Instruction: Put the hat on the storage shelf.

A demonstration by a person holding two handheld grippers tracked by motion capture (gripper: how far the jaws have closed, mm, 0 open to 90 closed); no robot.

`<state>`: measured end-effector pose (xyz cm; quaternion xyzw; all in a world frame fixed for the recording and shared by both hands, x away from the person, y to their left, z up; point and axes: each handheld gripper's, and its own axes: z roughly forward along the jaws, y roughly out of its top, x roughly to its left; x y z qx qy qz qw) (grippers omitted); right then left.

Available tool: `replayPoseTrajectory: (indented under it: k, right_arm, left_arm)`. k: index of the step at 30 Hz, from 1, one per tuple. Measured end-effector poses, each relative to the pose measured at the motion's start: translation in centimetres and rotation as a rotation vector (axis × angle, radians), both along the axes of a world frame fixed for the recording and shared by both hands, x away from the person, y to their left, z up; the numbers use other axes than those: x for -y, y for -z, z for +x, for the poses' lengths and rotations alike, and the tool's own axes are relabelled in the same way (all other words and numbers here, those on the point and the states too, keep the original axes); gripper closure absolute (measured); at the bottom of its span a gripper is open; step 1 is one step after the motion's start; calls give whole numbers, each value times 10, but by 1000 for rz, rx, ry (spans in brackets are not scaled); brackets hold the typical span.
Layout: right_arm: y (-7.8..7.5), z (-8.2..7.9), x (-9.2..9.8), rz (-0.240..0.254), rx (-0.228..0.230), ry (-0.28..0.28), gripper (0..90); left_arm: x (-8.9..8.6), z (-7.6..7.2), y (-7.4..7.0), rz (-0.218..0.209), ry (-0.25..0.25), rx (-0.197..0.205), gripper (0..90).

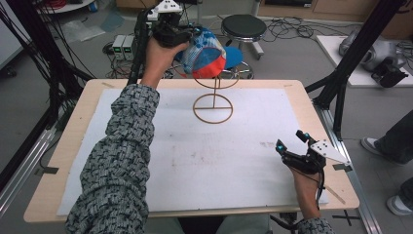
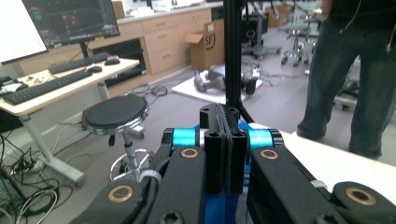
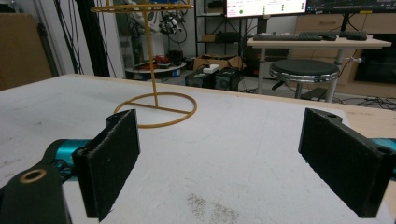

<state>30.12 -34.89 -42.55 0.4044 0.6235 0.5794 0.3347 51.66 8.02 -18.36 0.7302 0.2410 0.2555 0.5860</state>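
Resting low near the table's (image 1: 73, 146) near right corner, the right gripper (image 1: 292, 141) has its jaws spread wide over the white mat (image 1: 219, 161), nothing between them. Farther out stands the wire stand (image 1: 213, 97), base ring on the mat. Beyond, the left gripper (image 1: 187, 41), jaws pressed together, pinches the blue, white and orange cap (image 1: 207, 53) above the stand's top ring.

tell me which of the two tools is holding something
The left tool, raised over the wire stand, is shut on the colourful cap. The right tool sits low near the table edge, jaws open and empty.
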Motion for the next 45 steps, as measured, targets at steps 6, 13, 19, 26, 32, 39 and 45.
replayPoseTrajectory:
  k: [6, 13, 19, 26, 32, 39, 45]
  right_arm:
    - [0, 0, 0, 7, -3, 0, 118]
    - [0, 0, 0, 0, -3, -2, 117]
    - [0, 0, 0, 2, -6, -4, 118]
    - [0, 0, 0, 0, -6, -5, 118]
    - [0, 1, -1, -2, -4, -5, 118]
    - [0, 1, -1, -3, -2, -6, 117]
    - [0, 1, -1, -3, -2, -7, 117]
  left_arm:
    - [8, 5, 9, 27, 11, -33, 889]
    - [17, 9, 19, 57, 32, -61, 887]
    - [22, 12, 25, 81, 46, -76, 888]
    - [27, 14, 29, 98, 60, -90, 887]
    - [32, 14, 32, 108, 81, -111, 887]
    - [41, 15, 38, 132, 93, -125, 886]
    - [43, 19, 43, 128, 105, -138, 885]
